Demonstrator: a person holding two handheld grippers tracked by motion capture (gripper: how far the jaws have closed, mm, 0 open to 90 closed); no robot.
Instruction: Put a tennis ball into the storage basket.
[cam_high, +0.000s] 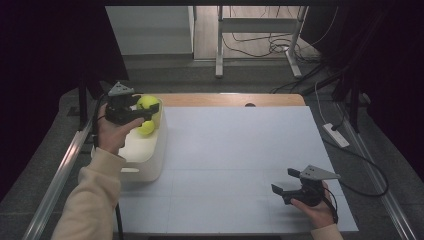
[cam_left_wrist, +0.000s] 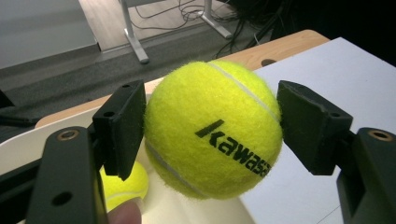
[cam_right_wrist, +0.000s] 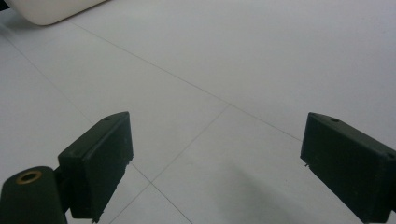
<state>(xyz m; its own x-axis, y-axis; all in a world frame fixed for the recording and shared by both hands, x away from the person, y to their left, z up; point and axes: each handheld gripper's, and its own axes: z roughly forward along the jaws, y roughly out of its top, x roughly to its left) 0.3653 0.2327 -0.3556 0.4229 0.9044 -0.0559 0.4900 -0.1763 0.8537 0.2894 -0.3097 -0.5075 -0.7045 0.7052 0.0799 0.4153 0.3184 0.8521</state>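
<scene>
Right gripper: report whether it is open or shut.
Open. The right gripper has its jaws set wide apart with bare white table between them, holding nothing; the high view agrees.

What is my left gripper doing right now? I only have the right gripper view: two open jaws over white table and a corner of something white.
Observer: The left gripper is shut on a yellow tennis ball, one jaw on each side of it.
Operator: Where is it holding that ball?
Observer: Above the white bin at the left edge of the table, in the high view.
Operator: Anything else in the bin?
Observer: A second yellow ball lies inside it, below the held one.
Operator: And where am I?
Observer: The right gripper is near the table's front right corner, far from the bin.
</scene>
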